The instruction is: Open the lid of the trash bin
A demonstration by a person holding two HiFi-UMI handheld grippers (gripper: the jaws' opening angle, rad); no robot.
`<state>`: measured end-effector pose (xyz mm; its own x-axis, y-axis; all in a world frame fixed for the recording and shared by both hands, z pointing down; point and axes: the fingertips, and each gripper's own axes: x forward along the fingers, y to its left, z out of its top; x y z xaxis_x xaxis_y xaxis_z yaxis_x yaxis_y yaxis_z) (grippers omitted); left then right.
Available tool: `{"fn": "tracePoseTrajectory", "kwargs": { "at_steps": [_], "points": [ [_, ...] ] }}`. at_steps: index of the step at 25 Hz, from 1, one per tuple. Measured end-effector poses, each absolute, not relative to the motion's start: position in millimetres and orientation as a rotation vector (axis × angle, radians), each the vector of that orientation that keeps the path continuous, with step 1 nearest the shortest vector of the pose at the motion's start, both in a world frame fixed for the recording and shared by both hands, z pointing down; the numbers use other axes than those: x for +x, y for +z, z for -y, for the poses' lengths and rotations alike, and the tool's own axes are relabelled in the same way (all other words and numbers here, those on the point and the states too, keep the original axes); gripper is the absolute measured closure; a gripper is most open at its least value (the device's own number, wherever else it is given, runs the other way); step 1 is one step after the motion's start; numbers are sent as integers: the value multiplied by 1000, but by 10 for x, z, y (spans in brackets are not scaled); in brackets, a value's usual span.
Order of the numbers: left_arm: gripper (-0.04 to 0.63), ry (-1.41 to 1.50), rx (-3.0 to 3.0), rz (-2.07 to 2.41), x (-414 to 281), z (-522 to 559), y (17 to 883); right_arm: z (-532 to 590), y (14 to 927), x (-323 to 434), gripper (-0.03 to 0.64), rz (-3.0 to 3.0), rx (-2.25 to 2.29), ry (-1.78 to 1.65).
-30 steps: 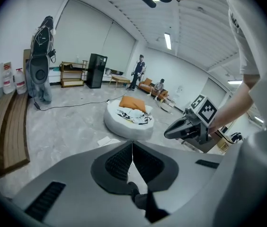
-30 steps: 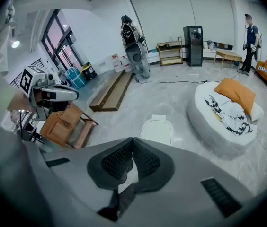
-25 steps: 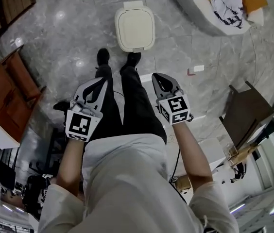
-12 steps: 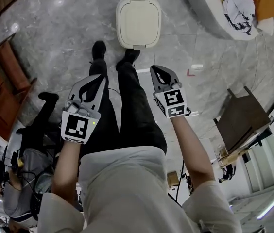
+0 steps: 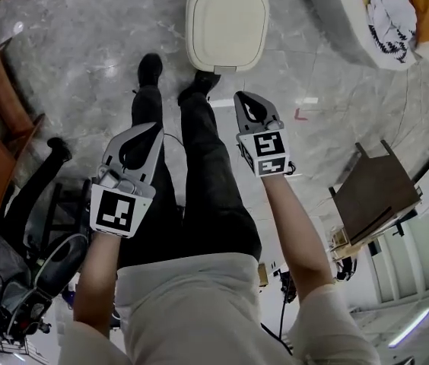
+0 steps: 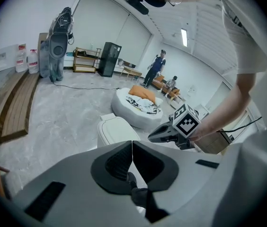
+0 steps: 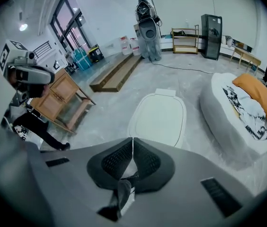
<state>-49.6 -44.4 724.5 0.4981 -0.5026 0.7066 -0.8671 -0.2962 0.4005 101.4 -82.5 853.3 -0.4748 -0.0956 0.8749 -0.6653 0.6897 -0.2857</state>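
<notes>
Marble floor [image 5: 85, 59] of a wide room, seen steeply from above. At far centre, bin [image 5: 226, 25] with lid [image 7: 159, 117] flat down, not yet opened. Compared with a second ago: bin larger and higher in view, both grippers carried farther forward, right gripper [image 5: 243, 101] now near the bin's near edge, not touching. Lower and to the left, left gripper [image 5: 152, 131], well apart from the bin. Jaws of both pressed together, nothing between. Approach phase, by all signs — contact with the lid yet to come.
</notes>
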Motion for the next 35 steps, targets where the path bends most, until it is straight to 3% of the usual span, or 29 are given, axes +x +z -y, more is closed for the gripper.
{"fn": "tracePoseTrajectory", "kwargs": {
  "at_steps": [20,35],
  "points": [
    [577,590,1900,1078,-472,135,7960,772,9729,1065,586,1808,669,714],
    [577,592,1884,1096,-483,88,8031,683,9976,1103,585,1690,741,702]
  ]
}}
